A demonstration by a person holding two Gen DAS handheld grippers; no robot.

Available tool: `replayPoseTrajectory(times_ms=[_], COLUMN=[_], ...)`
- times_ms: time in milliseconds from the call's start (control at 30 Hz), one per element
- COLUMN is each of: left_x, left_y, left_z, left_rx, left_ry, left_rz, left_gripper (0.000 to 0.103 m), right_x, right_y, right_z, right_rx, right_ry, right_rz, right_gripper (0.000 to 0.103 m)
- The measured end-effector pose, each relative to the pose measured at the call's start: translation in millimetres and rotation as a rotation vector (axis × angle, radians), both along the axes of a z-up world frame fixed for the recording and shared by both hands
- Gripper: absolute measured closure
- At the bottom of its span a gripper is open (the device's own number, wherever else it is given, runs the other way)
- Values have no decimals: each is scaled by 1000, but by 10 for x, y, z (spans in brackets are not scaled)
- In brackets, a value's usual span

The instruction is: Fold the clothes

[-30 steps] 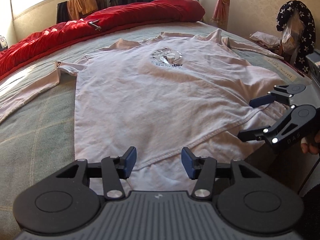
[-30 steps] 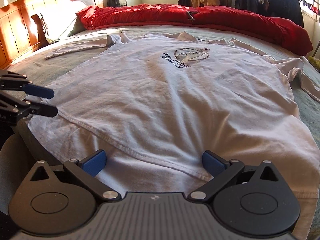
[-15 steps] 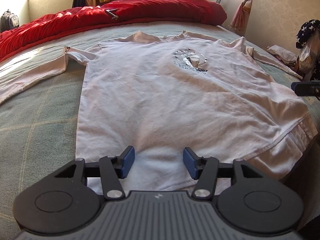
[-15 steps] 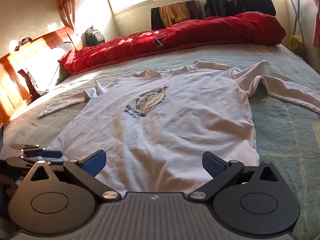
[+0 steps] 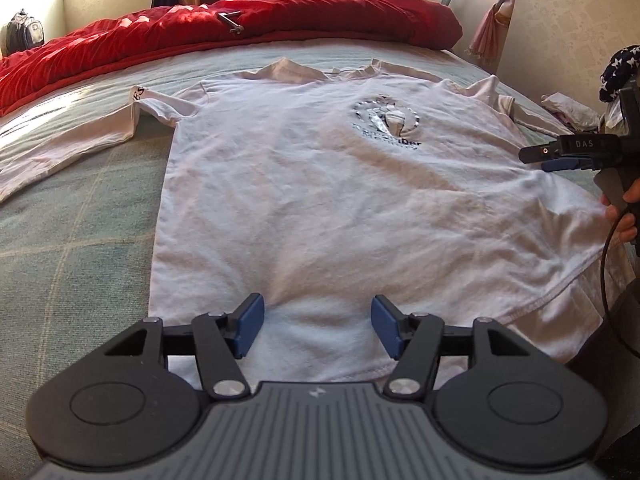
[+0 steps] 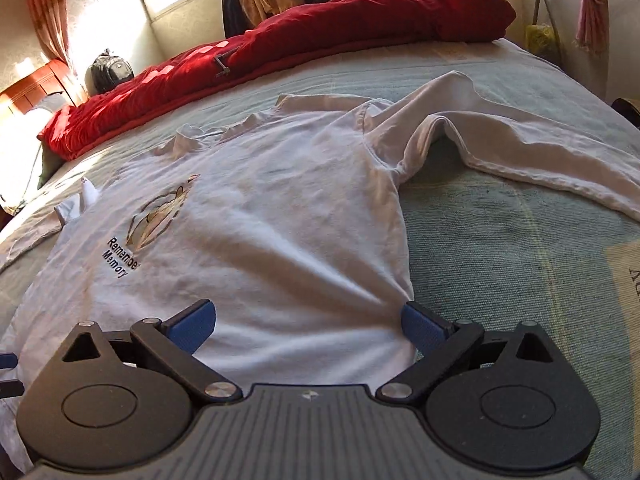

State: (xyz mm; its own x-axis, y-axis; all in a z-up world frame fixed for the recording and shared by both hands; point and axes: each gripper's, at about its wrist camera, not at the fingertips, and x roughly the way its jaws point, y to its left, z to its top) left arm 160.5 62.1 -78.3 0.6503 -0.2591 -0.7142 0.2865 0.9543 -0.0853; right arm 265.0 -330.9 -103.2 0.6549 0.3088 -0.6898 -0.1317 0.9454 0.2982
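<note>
White cotton, the long-sleeved shirt [image 5: 320, 184] lies spread face-up on the green bedspread [image 5: 72, 240], sleeves out to both sides, a layout that suits folding. Each tool hovers at the hem: the left gripper [image 5: 318, 326] and right gripper [image 6: 308, 326] both stand wide apart, holding nothing, apparently set to pinch the bottom corners.

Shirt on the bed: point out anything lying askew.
The white shirt lies mostly flat, but its long sleeve on the right is humped and creased near the armpit, and the other sleeve's shoulder is bunched up.
</note>
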Motion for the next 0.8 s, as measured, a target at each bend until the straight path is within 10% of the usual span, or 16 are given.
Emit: replayPoseTrajectory(times_ms=[233, 433, 733, 800], left_x=[715, 1898, 2164, 2237], left_y=[-50, 156, 734, 813], left_z=[477, 119, -254, -238], left_rx=[-71, -304, -76, -87], left_ry=[-94, 84, 15, 38], left_rz=[-106, -42, 103, 101], left_gripper=[40, 43, 51, 51], right_x=[364, 1021, 1154, 1219], right_y=[396, 932, 181, -11], right_z=[544, 215, -46, -48], right_rx=[131, 275, -109, -36], right_ry=[-96, 22, -62, -42], right_rz=[203, 398, 217, 215], right_gripper=[0, 0, 1, 1])
